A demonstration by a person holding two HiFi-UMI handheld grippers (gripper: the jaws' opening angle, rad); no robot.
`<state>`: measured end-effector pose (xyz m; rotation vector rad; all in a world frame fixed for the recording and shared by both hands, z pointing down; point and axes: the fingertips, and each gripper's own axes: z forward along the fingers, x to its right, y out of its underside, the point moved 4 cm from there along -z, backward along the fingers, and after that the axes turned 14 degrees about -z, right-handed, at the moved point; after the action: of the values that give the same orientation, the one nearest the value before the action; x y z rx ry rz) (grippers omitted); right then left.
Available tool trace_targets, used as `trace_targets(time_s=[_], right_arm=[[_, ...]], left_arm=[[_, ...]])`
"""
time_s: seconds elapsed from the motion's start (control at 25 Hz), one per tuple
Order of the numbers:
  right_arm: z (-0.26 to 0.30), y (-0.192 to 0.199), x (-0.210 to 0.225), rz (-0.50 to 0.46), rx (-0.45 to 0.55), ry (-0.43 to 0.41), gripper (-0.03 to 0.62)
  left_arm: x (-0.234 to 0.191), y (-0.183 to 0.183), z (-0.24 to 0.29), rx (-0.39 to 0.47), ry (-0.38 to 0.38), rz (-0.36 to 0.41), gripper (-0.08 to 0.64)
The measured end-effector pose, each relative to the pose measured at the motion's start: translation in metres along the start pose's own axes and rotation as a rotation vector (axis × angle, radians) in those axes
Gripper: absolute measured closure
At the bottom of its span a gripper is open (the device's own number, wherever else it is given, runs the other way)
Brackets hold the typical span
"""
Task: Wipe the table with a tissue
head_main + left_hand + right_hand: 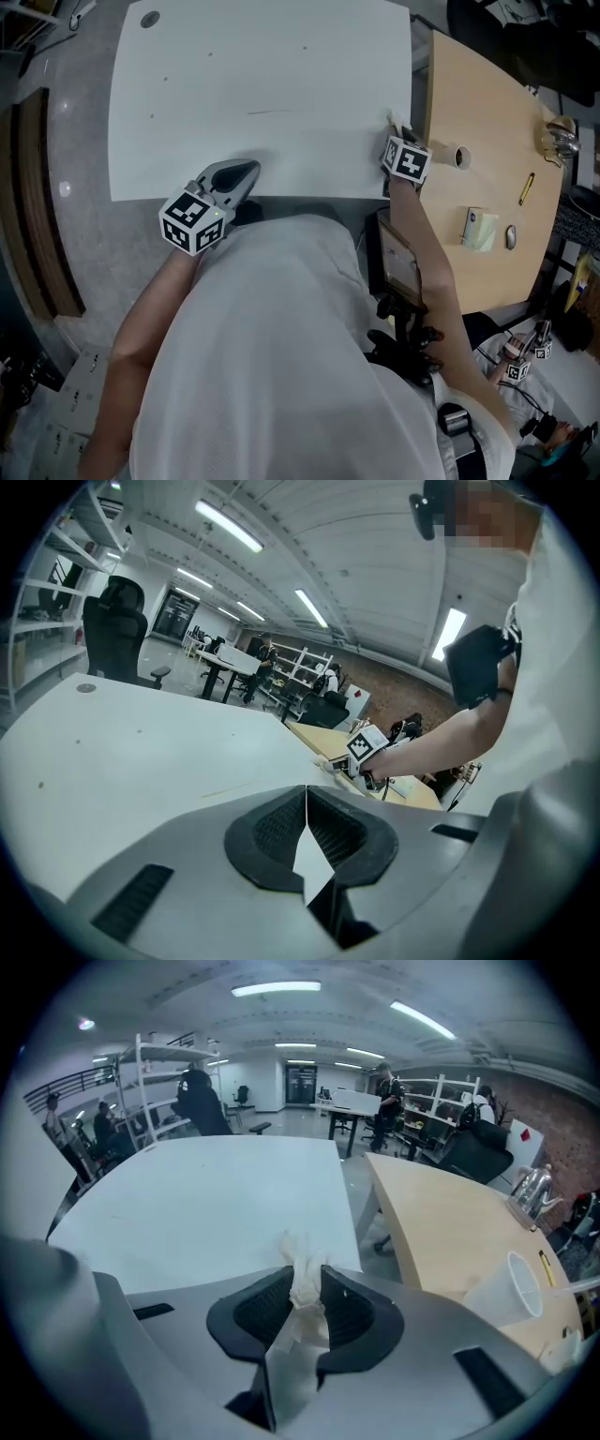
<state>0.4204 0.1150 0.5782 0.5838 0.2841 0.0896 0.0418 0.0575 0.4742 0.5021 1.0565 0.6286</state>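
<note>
The white table [262, 66] fills the top of the head view, with a faint thin line [281, 111] on it. My right gripper [394, 122] is at the table's right edge, shut on a crumpled white tissue [300, 1251] that sticks out past its tips [305, 1283]. In the head view the tissue [391, 115] shows just beyond the marker cube [406, 159]. My left gripper [246, 172] hovers at the table's near edge; its jaws [306, 794] are shut with nothing in them. The right gripper [361, 752] also shows in the left gripper view.
A wooden table [478, 103] adjoins on the right, carrying a paper cup [459, 156], a metal kettle [561, 139], a yellow pen [527, 187] and a small pack [478, 228]. A round grommet [149, 19] sits at the white table's far left. Office chairs and shelves stand behind.
</note>
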Motion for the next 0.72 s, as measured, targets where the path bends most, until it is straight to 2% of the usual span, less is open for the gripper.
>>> trace_targets(time_s=[0.12,0.28,0.4,0.52,0.72], right_arm=[[0.001,-0.005,-0.025,-0.028,0.019,-0.107,0.502],[-0.011,-0.006,-0.056,0.043,0.015,-0.254,0.502],[-0.021,0.002,-0.067,0.086,-0.031,-0.318,0.502],[-0.035,0.005,-0.078,0.127,-0.019,-0.333,0.502],[-0.058,0.004,-0.086,0.162,0.058,-0.289,0.502]], left_arm=[[-0.005,0.0,-0.003,-0.005,0.01,-0.003,0.552],[-0.007,-0.001,-0.004,-0.02,0.057,0.011,0.552],[-0.01,-0.006,-0.007,-0.026,0.094,0.028,0.552],[-0.017,-0.011,-0.016,-0.026,0.118,0.046,0.552],[-0.032,-0.007,-0.031,-0.025,0.123,0.047,0.552]])
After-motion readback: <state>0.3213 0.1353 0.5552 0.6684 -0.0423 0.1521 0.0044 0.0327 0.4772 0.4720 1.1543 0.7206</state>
